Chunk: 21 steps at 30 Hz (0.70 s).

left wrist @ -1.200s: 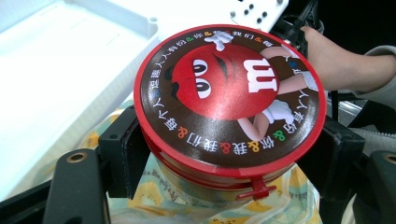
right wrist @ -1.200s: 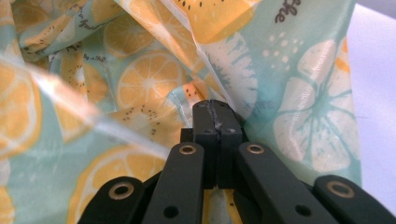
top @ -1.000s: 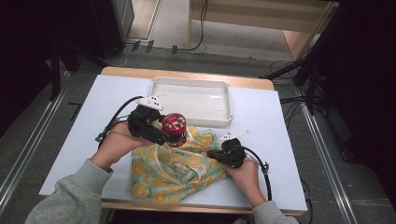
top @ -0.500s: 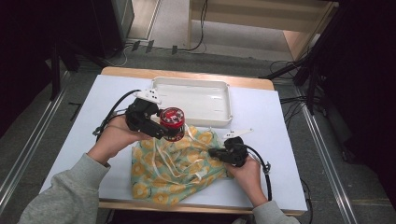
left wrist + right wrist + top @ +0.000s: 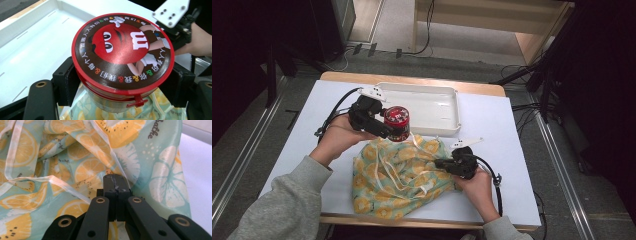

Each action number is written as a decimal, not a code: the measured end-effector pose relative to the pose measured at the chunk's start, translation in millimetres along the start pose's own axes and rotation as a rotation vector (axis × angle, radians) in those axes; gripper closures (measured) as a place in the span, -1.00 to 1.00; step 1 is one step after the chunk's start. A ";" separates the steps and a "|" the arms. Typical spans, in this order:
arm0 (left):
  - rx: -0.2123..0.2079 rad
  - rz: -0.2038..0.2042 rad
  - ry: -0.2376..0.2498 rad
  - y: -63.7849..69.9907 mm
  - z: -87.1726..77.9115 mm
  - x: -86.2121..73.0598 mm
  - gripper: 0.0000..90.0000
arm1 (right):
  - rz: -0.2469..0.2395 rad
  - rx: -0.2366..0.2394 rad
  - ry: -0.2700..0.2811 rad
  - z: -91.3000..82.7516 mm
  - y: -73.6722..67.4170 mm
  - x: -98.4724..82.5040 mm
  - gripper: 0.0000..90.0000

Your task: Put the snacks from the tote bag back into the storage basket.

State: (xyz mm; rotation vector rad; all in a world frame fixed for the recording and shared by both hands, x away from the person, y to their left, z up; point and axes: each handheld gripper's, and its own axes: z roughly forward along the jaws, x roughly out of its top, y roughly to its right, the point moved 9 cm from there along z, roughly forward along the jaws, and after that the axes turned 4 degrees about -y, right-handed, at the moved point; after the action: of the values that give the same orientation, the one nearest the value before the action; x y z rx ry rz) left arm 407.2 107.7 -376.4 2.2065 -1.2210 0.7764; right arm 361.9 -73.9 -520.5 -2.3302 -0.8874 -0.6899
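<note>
A round tin (image 5: 396, 122) with a red cartoon lid (image 5: 122, 57) is clamped by its sides in my left gripper (image 5: 392, 131), just above the far edge of a fruit-print cloth bag (image 5: 397, 185) and in front of the white tray (image 5: 432, 107). In the left gripper view the black pads (image 5: 65, 80) press on both sides of the tin. My right gripper (image 5: 439, 162) lies low at the bag's right side. Its jaws (image 5: 116, 178) are shut together on a fold of the orange-slice fabric (image 5: 62, 157), beside a pale strap (image 5: 50, 180).
The shallow white tray (image 5: 30, 42) sits at the back of the light blue table (image 5: 497, 125) with nothing in it. A wooden edge runs behind the tray. The floor around has cables and metal rails. The right hand's gripper plate (image 5: 172, 12) shows beyond the tin.
My left gripper has carried the tin a little away from me toward the tray. The bag has sagged and spread flatter on the table. The right gripper has stayed where it was.
</note>
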 end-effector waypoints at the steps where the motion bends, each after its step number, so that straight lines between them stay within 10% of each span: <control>1: 0.002 0.000 -0.001 -1.8 0.8 0.4 -0.42 | -0.001 0.000 0.001 -0.4 -0.3 0.2 1.00; 21: 0.082 -0.056 -0.020 -47.2 18.3 11.4 -0.42 | -0.024 0.008 0.017 -7.3 -5.5 2.7 1.00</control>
State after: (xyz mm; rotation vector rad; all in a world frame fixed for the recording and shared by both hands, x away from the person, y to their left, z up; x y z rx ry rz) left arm 457.5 111.4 -388.6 2.3098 -1.1508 0.7968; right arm 357.8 -73.9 -511.8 -2.3069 -0.9102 -0.7139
